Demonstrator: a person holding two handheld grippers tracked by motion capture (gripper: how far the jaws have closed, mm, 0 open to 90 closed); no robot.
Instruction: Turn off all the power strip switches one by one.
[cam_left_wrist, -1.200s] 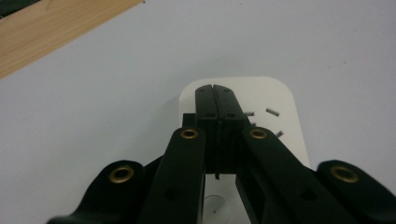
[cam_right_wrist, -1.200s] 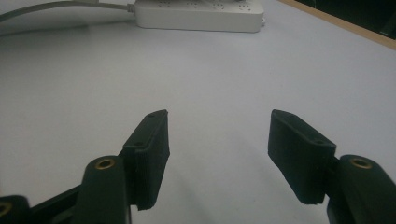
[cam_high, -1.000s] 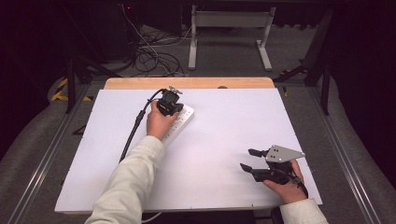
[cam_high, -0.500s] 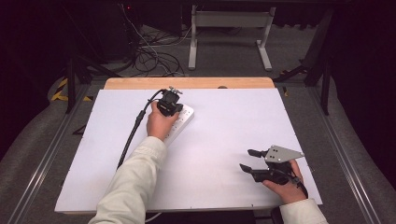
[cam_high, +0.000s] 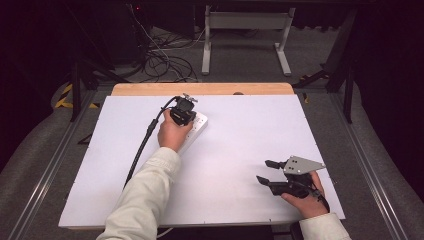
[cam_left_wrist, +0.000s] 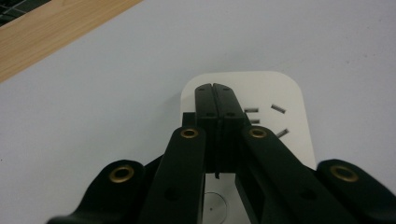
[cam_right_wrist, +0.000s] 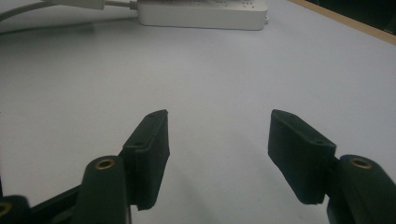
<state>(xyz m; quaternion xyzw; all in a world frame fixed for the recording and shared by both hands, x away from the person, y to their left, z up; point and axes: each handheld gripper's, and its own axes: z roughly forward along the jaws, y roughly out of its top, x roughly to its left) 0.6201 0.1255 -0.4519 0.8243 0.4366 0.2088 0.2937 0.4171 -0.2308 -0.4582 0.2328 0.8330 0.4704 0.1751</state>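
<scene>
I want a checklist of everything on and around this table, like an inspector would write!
Surface: white table top, wooden strip along its far edge.
Job's things: white power strip lying flat, sockets up.
Clutter: nothing seen.
Grippers: left gripper shut, tips over the power strip; right gripper open, holding nothing, near the table's front right.
Cables: black cable trails from the left gripper; tangled cables on the floor behind.
Surroundings: dark room, grey metal stand beyond the table.

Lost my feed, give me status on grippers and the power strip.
Left gripper shut, tips down over power strip. Right gripper open, nothing between its jaws, apart from strip. White table between them bare.
</scene>
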